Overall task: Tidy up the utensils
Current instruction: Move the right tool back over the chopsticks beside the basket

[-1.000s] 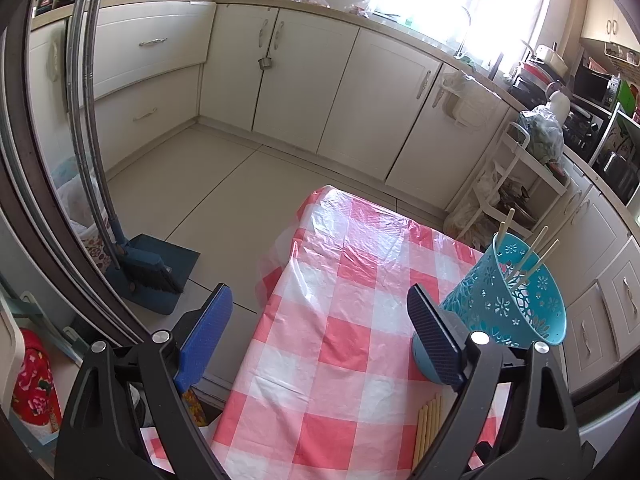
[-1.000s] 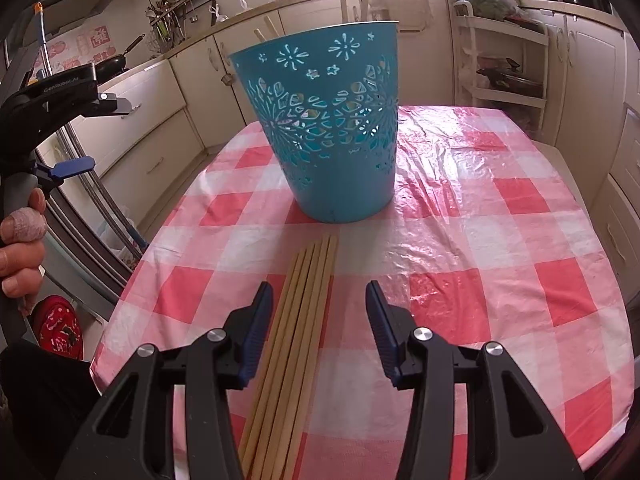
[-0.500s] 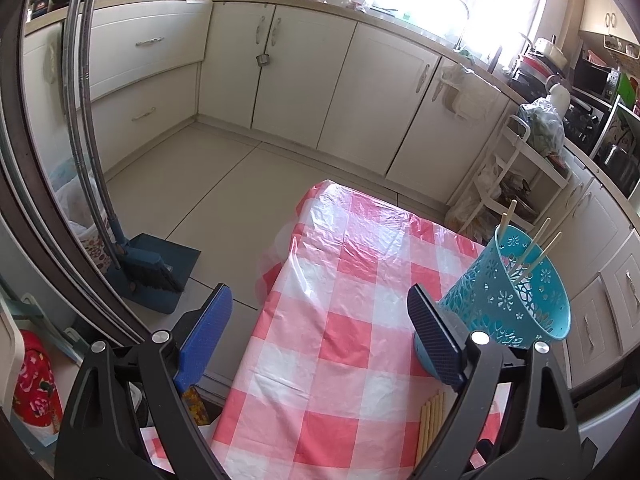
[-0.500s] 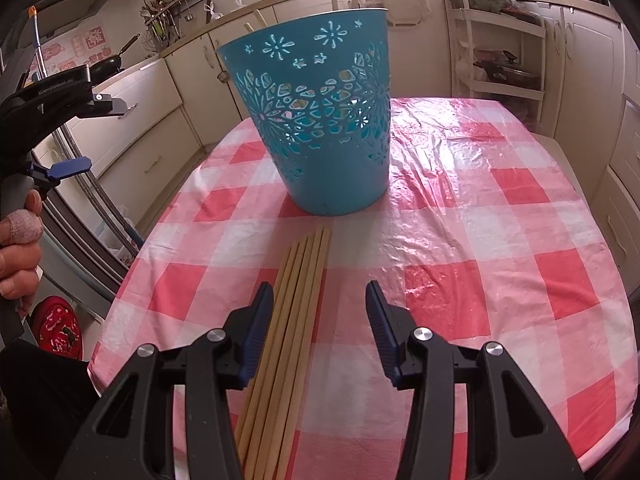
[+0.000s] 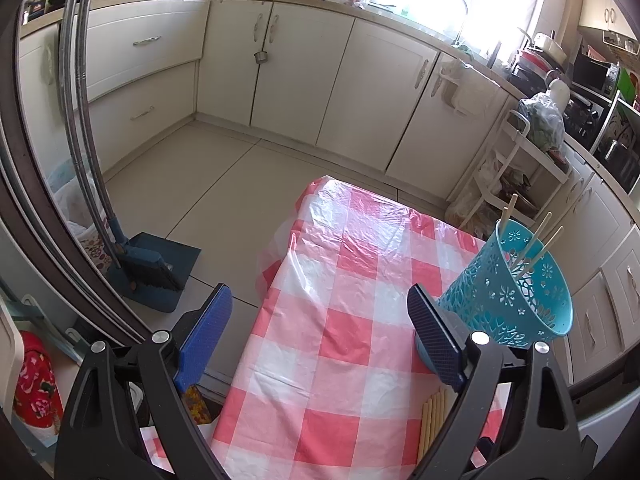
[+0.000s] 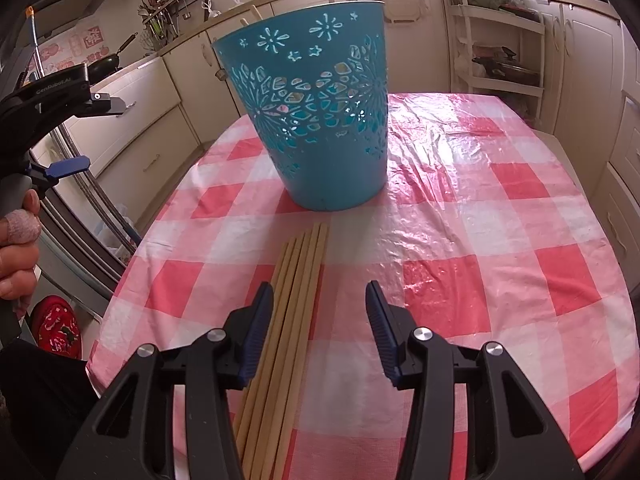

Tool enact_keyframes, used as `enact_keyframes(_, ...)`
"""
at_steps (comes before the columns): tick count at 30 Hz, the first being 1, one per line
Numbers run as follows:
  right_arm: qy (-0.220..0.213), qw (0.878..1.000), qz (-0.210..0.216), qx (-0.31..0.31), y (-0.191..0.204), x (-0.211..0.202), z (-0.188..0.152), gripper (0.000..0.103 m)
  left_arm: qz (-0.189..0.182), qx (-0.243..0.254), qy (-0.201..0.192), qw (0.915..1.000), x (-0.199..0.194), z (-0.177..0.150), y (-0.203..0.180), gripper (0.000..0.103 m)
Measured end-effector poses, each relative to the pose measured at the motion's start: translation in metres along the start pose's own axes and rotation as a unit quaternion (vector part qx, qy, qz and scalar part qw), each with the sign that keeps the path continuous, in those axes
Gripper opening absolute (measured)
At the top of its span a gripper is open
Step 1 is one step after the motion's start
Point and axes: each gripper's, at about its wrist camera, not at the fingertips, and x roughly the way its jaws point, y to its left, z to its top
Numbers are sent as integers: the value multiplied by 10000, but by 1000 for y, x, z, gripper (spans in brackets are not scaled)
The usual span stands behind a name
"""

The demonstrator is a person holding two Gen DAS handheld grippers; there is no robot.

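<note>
**Chopsticks lying lengthwise below the right claw, in front of the basket**

The chopsticks (image 6: 292,320) lie side by side on the checked desk (image 6: 500,240), their far tips just short of the blue basket (image 6: 316,120). Their long axis runs from the basket straight back under the right claw (image 6: 320,308), nearer its left finger than its right. That claw stands partly open and holds nothing. The left claw (image 5: 320,332), wide open and empty, hangs off the basket's left side; the right is judged nearer. A few sticks already stand in the basket. The chopsticks' near ends are hidden under the claw, so their count is uncertain.
</note>
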Motion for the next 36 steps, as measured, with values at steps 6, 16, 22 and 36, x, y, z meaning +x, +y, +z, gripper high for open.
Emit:
enact_keyframes(6, 11, 10000, -11, 26, -1, 2, -2, 47, 2, -1, -1, 10000, 0, 0, 0, 85)
enact_keyframes(16, 47, 10000, -16, 44, -2, 3, -3, 47, 6, -1, -1, 10000, 0, 0, -1, 85)
enact_keyframes(22, 41, 10000, -19, 42, -2, 3, -2, 47, 21, 13, 0, 10000, 0, 0, 0, 85)
enact_keyframes(36, 253, 9995, 21, -177, 4, 15, -3, 34, 202, 7, 105, 9997, 5, -8, 16, 85)
